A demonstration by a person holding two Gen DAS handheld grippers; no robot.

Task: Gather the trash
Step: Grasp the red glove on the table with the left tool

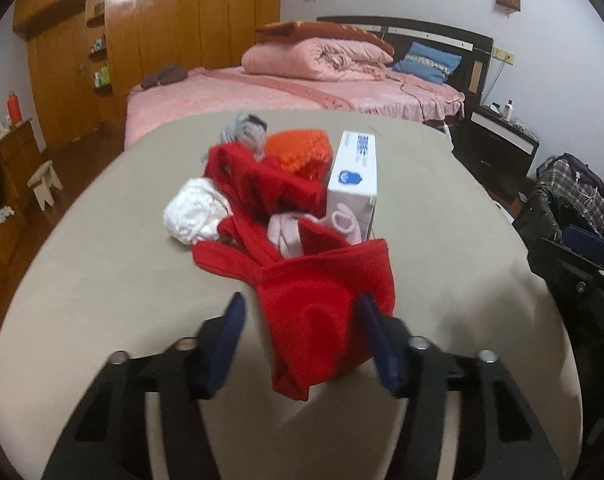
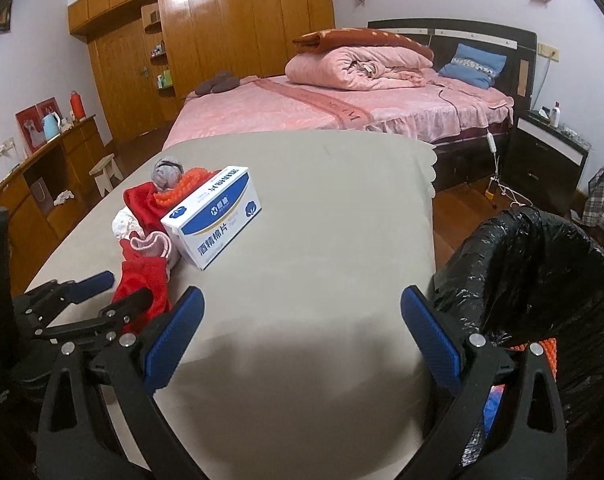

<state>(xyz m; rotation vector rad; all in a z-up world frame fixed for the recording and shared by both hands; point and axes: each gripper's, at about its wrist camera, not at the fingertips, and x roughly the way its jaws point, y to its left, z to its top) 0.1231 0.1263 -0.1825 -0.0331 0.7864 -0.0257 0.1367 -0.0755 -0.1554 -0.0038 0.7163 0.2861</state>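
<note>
A pile lies on the beige-covered table (image 1: pixel 102 280): a red cloth (image 1: pixel 314 312), a white crumpled wad (image 1: pixel 194 212), a pink sock (image 1: pixel 302 228), a grey sock (image 1: pixel 244 130), an orange piece (image 1: pixel 302 152) and a white-and-blue box (image 1: pixel 354 176). My left gripper (image 1: pixel 302 316) is open, its blue pads either side of the red cloth's near end. In the right wrist view the left gripper (image 2: pixel 118 286) shows by the red cloth (image 2: pixel 146 284) next to the box (image 2: pixel 214 216). My right gripper (image 2: pixel 302 312) is open and empty above the table's near right part.
A bin lined with a black bag (image 2: pixel 542 280) stands at the table's right edge, with orange netting inside. A pink bed (image 2: pixel 342 100) lies behind the table, a dark nightstand (image 2: pixel 550 160) to its right, and wooden wardrobes (image 2: pixel 222 32) and a stool (image 2: pixel 106 172) at the left.
</note>
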